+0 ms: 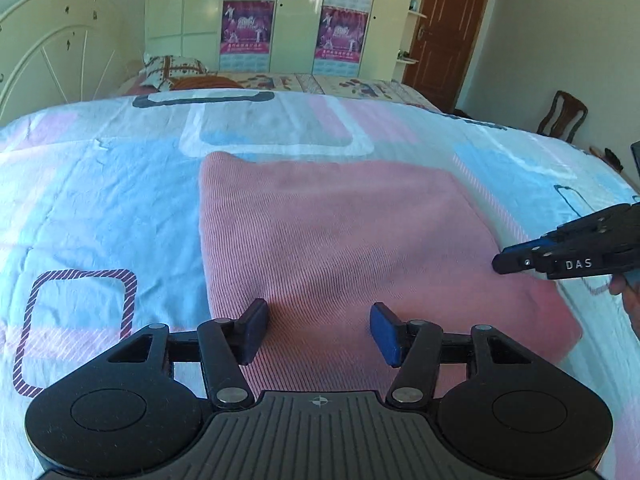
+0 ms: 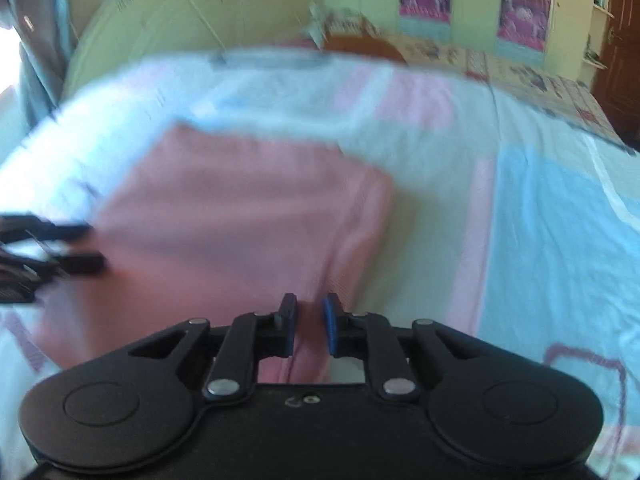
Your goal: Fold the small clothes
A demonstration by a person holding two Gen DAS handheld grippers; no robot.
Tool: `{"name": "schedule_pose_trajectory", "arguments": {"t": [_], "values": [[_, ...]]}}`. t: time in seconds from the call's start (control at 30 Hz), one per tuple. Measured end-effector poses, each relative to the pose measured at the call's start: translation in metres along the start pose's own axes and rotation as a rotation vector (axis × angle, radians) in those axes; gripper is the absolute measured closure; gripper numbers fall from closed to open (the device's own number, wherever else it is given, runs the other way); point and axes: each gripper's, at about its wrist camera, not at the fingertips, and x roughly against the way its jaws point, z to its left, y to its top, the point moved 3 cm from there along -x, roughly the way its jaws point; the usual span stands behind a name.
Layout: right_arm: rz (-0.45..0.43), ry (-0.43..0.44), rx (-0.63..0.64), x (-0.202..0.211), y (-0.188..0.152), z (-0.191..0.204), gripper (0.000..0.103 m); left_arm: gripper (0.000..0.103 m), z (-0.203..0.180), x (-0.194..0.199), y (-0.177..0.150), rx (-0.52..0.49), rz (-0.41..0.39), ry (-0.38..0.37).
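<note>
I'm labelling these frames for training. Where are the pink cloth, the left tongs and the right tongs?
pink cloth (image 1: 340,232): left wrist view, middle of its flat ribbed surface.
left tongs (image 1: 319,330): left wrist view, midway between the fingertips.
right tongs (image 2: 310,320): right wrist view, midway between the fingertips.

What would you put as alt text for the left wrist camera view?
A pink knit cloth lies flat on a pastel patterned bedspread, with the left gripper open just above its near edge. The right gripper reaches in by the cloth's right edge; a wardrobe and a brown door stand behind.
</note>
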Motion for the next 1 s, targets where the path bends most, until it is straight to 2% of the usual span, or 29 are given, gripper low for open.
{"name": "schedule_pose_trajectory", "arguments": {"t": [0.1, 0.17, 0.23, 0.37, 0.43, 0.5, 0.53, 0.7, 1.0], "values": [[-0.018, 0.006, -0.067, 0.002, -0.002, -0.006, 0.081, 0.048, -0.002, 0.006, 0.000, 0.006, -0.008, 0.017], [-0.044, -0.003, -0.062, 0.016, -0.002, 0.000, 0.091, 0.048, -0.004, 0.017, -0.001, 0.016, -0.025, 0.018], [-0.083, 0.016, -0.066, 0.035, -0.007, 0.007, 0.092, 0.048, -0.004, 0.030, -0.008, 0.032, -0.034, 0.017], [-0.093, 0.075, -0.021, 0.060, -0.027, 0.028, 0.094, 0.048, -0.003, 0.048, -0.025, 0.051, -0.026, 0.047], [-0.058, 0.078, 0.013, 0.058, -0.038, 0.033, 0.096, 0.048, 0.001, 0.050, -0.037, 0.071, 0.000, 0.054], [-0.013, 0.041, 0.023, 0.047, -0.048, 0.031, 0.103, 0.049, 0.004, 0.046, -0.049, 0.077, 0.038, 0.070], [0.008, 0.022, 0.009, 0.042, -0.051, 0.027, 0.103, 0.050, 0.005, 0.042, -0.055, 0.086, 0.060, 0.082], [0.009, 0.040, -0.025, 0.035, -0.057, 0.021, 0.103, 0.050, 0.009, 0.038, -0.070, 0.145, 0.058, 0.086], [-0.042, 0.049, -0.060, 0.031, -0.069, 0.021, 0.103, 0.050, -0.001, 0.033, -0.068, 0.124, 0.053, 0.151]]}}
